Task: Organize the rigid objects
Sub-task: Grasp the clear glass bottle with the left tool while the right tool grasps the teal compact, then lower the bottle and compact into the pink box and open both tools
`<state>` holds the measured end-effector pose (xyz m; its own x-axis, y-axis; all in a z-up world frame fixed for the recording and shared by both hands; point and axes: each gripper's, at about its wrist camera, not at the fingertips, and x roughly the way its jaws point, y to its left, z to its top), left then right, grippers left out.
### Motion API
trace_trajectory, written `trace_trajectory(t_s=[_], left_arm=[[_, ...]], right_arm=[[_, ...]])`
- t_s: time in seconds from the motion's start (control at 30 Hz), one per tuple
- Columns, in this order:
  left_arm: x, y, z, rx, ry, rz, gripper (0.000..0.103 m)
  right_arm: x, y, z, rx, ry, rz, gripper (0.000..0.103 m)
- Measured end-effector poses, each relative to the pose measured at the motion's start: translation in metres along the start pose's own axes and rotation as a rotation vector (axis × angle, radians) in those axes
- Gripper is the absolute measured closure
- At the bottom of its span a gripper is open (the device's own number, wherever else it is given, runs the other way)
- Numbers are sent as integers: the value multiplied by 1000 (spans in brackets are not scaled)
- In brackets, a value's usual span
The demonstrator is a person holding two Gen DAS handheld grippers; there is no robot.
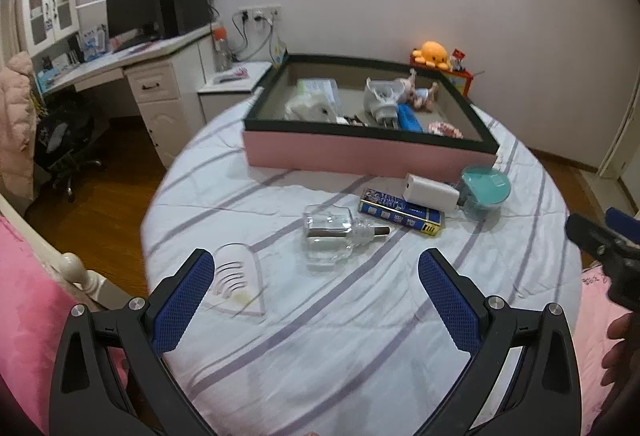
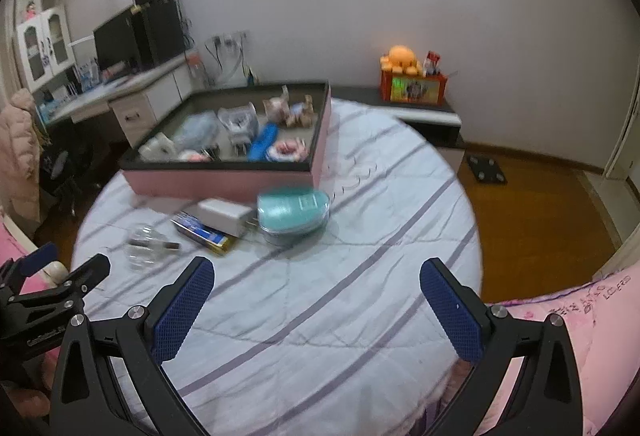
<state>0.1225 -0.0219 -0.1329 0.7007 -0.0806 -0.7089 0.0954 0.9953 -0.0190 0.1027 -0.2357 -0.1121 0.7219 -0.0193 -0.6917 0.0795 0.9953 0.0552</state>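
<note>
A pink box with a dark rim (image 1: 360,152) (image 2: 224,182) sits at the far side of the striped bed sheet and holds several small items. In front of it lie a white charger (image 1: 430,192) (image 2: 220,214), a blue and gold flat box (image 1: 400,212) (image 2: 204,232), a teal round container (image 1: 486,188) (image 2: 294,212), a clear glass bottle (image 1: 332,236) (image 2: 148,246) on its side and a white vented plastic piece (image 1: 236,282). My left gripper (image 1: 316,300) is open and empty, above the sheet near the bottle. My right gripper (image 2: 316,304) is open and empty.
A white desk (image 1: 132,68) with a monitor (image 1: 132,12) stands at the far left, with a black chair (image 1: 60,140) on the wooden floor. An orange plush (image 1: 432,54) (image 2: 402,62) sits by the wall. Pink bedding (image 2: 568,316) lies right. The right gripper shows in the left wrist view (image 1: 600,240).
</note>
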Motion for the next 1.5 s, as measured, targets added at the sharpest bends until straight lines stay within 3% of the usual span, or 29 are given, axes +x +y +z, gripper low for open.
trace_trajectory(t_s=[0.47, 0.7, 0.77, 0.9, 0.93, 1.17, 1.5], left_arm=[[90, -13, 8, -13, 120, -16, 0], [106, -16, 12, -13, 146, -12, 1], [105, -15, 12, -19, 140, -23, 5], [100, -10, 10, -36, 114, -35, 26], [98, -8, 9, -38, 110, -40, 26], [84, 2, 2, -65, 99, -98, 26], [48, 10, 13, -48, 34, -89, 26]], right_arm=[[96, 2, 21, -20, 109, 8, 0], [126, 4, 24, -41, 148, 38, 0], [130, 5, 23, -47, 147, 44, 1], [128, 8, 22, -63, 135, 67, 25], [125, 8, 22, -63, 130, 73, 32], [112, 4, 16, -39, 126, 100, 32], [71, 4, 18, -37, 82, 123, 32]])
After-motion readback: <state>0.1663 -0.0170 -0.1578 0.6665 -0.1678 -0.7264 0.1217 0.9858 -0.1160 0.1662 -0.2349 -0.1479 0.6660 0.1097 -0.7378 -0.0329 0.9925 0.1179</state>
